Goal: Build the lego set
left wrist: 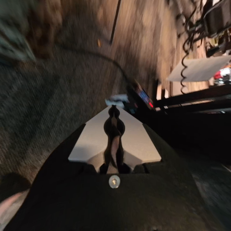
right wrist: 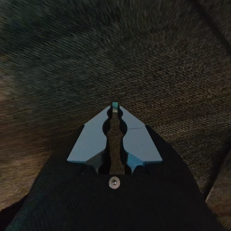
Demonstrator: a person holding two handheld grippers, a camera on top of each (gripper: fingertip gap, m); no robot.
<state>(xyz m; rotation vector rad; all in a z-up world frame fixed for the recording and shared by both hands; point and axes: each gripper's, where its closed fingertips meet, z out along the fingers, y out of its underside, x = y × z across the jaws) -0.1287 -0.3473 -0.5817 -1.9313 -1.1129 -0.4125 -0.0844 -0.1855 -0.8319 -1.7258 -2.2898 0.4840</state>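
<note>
Left wrist view: left tool [left wrist: 113, 106], pale grey fingers [left wrist: 92, 140] pressed together, tips closed on a small white-and-dark lego piece [left wrist: 116, 99] that juts sideways past them; piece blurred, shape not readable. Grey-brown carpet [left wrist: 52, 100] under and beyond the tool, wooden floor [left wrist: 143, 37] farther off. Dark cable [left wrist: 100, 56] curved across the carpet toward a black device [left wrist: 141, 98] with small blue and red lights, just beside the piece. Coiled black cord [left wrist: 185, 60] hanging before a pale flat board [left wrist: 200, 67] near the picture's right edge. Whole view smeared by motion.

Right wrist view: right tool [right wrist: 115, 107], blue-grey fingers [right wrist: 90, 143] slightly apart along their length, tips clamped on a small teal lego brick [right wrist: 115, 105] held upright between them. Carpet [right wrist: 162, 87] filling the background; a brown strip [right wrist: 220, 187] at lower right, nature unclear.
</note>
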